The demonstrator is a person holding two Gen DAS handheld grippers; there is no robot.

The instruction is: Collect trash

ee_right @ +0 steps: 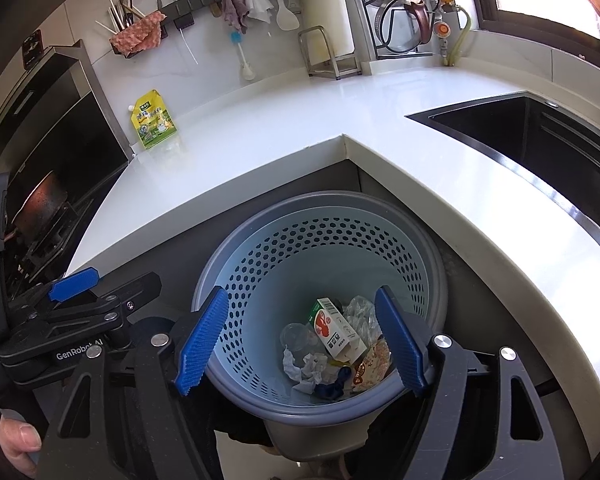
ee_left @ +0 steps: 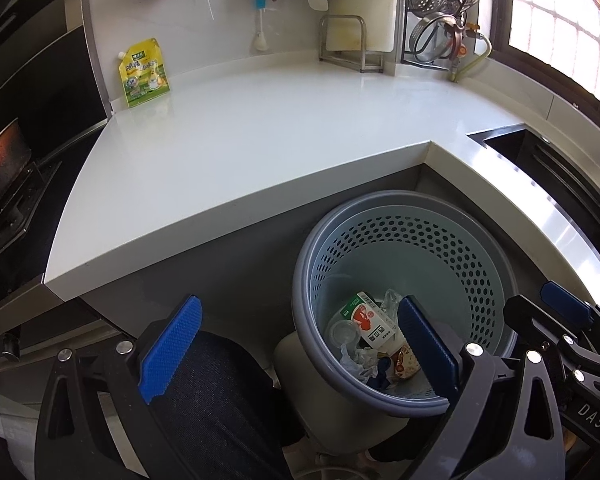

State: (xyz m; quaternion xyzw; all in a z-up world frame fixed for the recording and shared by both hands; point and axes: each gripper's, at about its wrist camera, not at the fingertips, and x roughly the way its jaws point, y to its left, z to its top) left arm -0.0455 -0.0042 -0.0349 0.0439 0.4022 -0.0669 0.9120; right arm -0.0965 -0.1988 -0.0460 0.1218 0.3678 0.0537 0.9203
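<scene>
A grey perforated trash basket (ee_left: pixel 404 208) (ee_right: pixel 324 204) stands on the floor in the counter's inner corner. It holds a red-and-green carton (ee_left: pixel 366 318) (ee_right: pixel 334 326), crumpled white paper (ee_right: pixel 306 368), a clear plastic lid (ee_right: pixel 294 336), crinkled clear film and a snack wrapper (ee_right: pixel 370 370). My left gripper (ee_left: pixel 300 356) is open and empty, above the basket's left rim. My right gripper (ee_right: pixel 300 344) is open and empty, directly over the basket's mouth. A yellow-green spout pouch (ee_left: pixel 143 74) (ee_right: pixel 154 120) leans against the wall at the counter's back left.
The white L-shaped counter (ee_left: pixel 260 132) (ee_right: pixel 284 120) wraps around the basket. A stove with a dark pan (ee_left: pixel 4 160) is at left, a black sink (ee_right: pixel 520 128) at right. A rack, utensils and cloths line the back wall. The other gripper shows at each view's edge.
</scene>
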